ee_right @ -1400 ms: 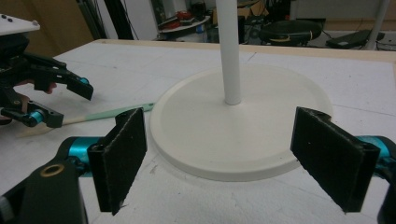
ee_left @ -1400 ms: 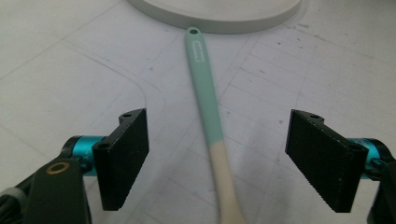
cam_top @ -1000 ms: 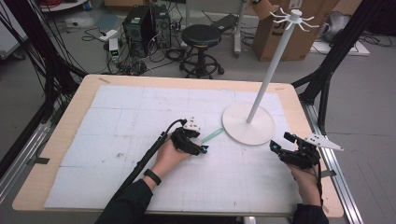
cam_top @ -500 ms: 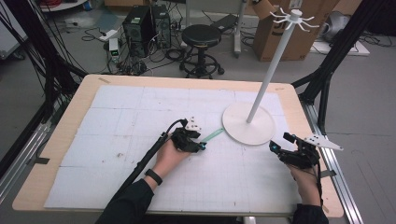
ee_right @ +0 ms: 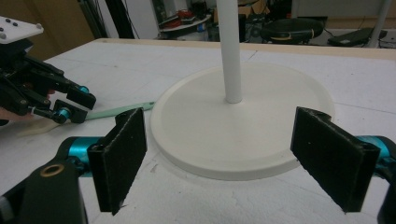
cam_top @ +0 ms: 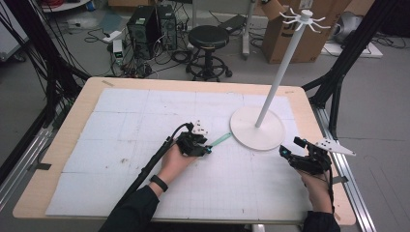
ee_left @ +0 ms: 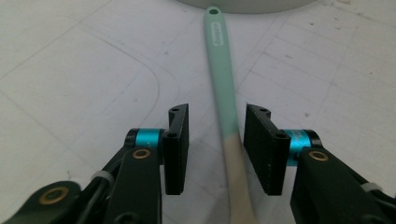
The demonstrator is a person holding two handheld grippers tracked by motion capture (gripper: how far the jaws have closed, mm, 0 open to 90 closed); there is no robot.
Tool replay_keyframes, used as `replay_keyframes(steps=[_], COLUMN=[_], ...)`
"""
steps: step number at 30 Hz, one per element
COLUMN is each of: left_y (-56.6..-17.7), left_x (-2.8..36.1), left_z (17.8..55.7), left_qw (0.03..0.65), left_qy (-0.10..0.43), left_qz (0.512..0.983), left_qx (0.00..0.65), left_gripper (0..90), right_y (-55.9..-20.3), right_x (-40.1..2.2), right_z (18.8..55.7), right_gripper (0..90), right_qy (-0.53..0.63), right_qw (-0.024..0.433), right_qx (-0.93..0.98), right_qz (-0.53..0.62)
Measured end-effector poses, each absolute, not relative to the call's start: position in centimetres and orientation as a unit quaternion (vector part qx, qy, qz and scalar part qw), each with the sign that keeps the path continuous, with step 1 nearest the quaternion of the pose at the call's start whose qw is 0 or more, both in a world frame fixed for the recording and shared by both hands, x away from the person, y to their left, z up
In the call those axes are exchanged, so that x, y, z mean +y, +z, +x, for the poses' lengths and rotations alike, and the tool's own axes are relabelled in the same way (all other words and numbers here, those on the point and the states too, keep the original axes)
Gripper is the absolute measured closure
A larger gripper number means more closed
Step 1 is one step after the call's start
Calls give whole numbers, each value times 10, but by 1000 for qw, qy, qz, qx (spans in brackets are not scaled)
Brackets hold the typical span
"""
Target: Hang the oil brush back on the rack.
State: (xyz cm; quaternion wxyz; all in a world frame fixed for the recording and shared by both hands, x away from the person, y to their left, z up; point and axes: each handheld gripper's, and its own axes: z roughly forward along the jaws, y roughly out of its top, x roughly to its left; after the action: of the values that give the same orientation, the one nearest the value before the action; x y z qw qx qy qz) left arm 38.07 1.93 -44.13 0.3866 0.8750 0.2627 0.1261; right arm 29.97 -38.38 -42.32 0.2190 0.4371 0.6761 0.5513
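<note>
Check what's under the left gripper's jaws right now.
The mint-and-cream spatula lies flat on the white mat between the left gripper jaws, which have just been closing, pads not yet touching. Its blade end is hidden beneath the gripper.

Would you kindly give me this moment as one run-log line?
left tool: closing around mint-green spatula handle, not yet gripping | right tool: open, facing white round stand base

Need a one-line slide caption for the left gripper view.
Left gripper jaws, just closing, straddle the mint-and-cream spatula handle without yet pressing it.
</note>
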Motion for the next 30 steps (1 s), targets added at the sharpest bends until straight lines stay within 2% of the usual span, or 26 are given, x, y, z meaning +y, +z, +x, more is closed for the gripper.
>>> replay_keyframes(steps=[3, 10, 16, 24, 30], left_y=[-439, -439, -437, -438, -439], left_x=[22, 22, 21, 20, 22], left_z=[377, 371, 368, 370, 371], left_qw=[378, 376, 365, 375, 377], left_qy=[128, 118, 115, 110, 107], left_qz=[877, 876, 880, 876, 874], left_qx=[267, 277, 283, 284, 288], left_gripper=[570, 639, 751, 713, 780], right_y=[-423, -423, -423, -423, -423], right_x=[-384, -385, -387, -387, -387], right_z=[299, 299, 299, 300, 300], right_gripper=[177, 177, 177, 177, 177], right_qy=[553, 554, 554, 555, 555], right_qw=[219, 220, 221, 221, 221], right_qx=[675, 673, 672, 672, 671], right_qz=[436, 437, 439, 438, 439])
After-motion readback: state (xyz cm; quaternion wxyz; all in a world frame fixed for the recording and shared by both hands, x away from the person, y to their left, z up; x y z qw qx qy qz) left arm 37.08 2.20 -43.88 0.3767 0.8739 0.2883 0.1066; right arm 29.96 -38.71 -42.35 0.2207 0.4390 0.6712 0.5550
